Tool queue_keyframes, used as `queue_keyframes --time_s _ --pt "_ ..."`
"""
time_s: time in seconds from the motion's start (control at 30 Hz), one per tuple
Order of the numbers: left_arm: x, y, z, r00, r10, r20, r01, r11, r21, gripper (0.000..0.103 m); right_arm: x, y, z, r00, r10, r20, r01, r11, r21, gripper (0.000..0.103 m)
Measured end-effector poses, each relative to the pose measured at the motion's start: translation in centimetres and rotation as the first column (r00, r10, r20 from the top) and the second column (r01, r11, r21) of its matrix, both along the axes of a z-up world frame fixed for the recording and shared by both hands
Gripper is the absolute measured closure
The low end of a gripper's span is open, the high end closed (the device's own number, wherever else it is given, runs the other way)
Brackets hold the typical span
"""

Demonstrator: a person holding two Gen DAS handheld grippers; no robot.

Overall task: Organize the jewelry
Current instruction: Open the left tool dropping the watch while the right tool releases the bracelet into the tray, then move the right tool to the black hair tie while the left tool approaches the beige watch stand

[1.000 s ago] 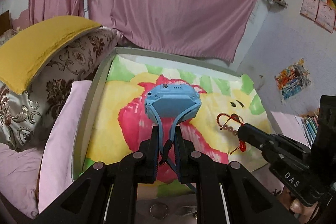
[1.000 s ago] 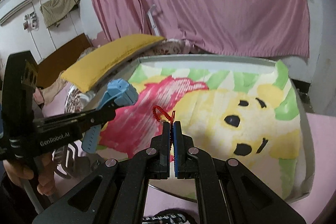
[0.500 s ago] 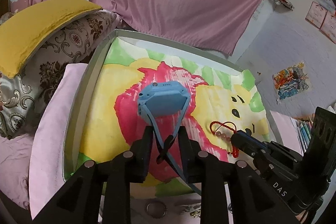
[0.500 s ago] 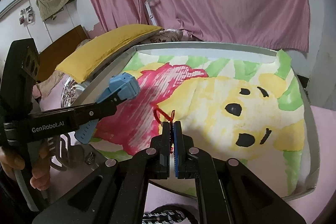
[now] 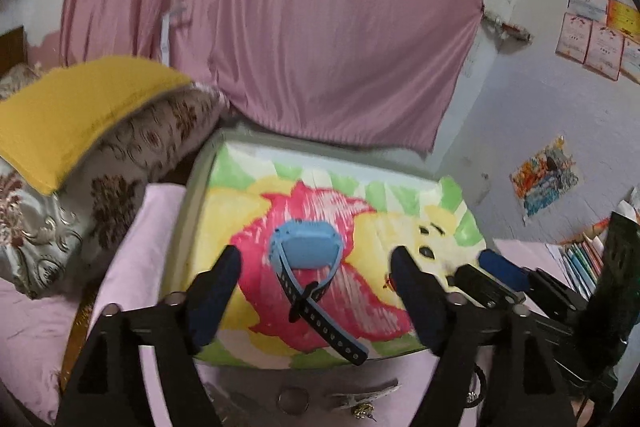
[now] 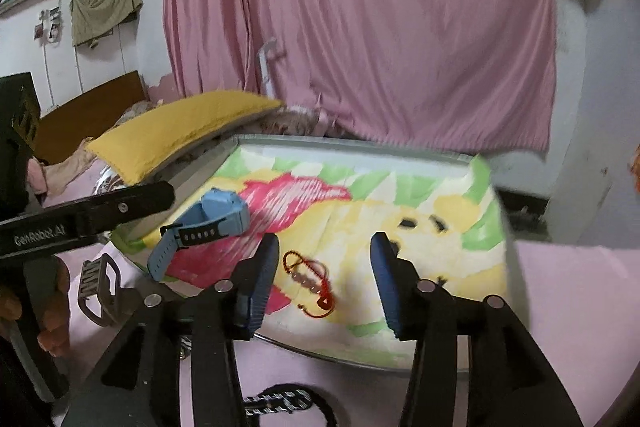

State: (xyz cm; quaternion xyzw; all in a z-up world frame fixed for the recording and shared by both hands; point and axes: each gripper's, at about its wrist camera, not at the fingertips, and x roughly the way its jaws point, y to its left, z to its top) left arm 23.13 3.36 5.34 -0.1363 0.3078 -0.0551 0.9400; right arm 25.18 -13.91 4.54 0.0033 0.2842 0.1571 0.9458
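Both released: left hand-held gripper (image 5: 316,291) over blue watch (image 5: 310,259), right hand-held gripper (image 6: 324,277) over red bracelet (image 6: 310,281) near tray (image 6: 360,141) front edge; lift straight clear, don't snag.

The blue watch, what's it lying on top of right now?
The blue watch lies on the painted cloth lining the tray, over its pink patch. The cloth hides the tray's floor.

Both tools are matte black plastic. The left gripper (image 5: 316,291) has dark blue finger pads and round silver screws. The right gripper (image 6: 324,279) has ribbed blue pads (image 6: 260,283); white "GenRobot.AI" lettering marks the left one's side.
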Motion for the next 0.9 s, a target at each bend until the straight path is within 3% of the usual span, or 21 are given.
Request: queue_keyframes --time_s 0.07,0.17,0.33,0.53,0.67,0.9 --pt "-1.1 0.1 0.4 0.998 0.035 0.053 -0.036 0.999 0.016 0.013 -0.9 -0.3 0.5 0.999 -0.018 0.046 0.018 1.000 -0.007 0.041" --pt "-2.6 0.4 0.9 0.991 0.079 0.111 -0.083 0.996 0.029 0.006 -2.2 -0.6 1.1 0.994 -0.037 0.104 0.038 0.999 -0.007 0.029" --pt "-5.5 0.7 1.6 0.973 0.121 0.198 -0.134 0.990 0.051 0.001 -5.1 -1.5 2.3 0.971 -0.041 0.234 0.034 0.999 0.032 0.007" --pt "-8.8 0.5 1.9 0.955 0.115 0.273 -0.144 0.986 0.090 0.001 -8.4 -2.3 3.6 0.942 -0.034 0.335 0.014 0.998 0.064 0.002" --pt "-10.4 0.5 1.4 0.959 0.093 0.266 -0.123 0.987 0.100 0.001 -10.4 -2.5 4.1 0.932 -0.018 0.362 -0.009 0.997 0.072 0.002" --pt "-12.6 0.5 0.0 0.979 0.043 0.200 -0.071 0.988 0.134 0.001 -12.0 -2.6 3.6 0.963 0.028 0.267 -0.044 0.998 0.054 0.002"
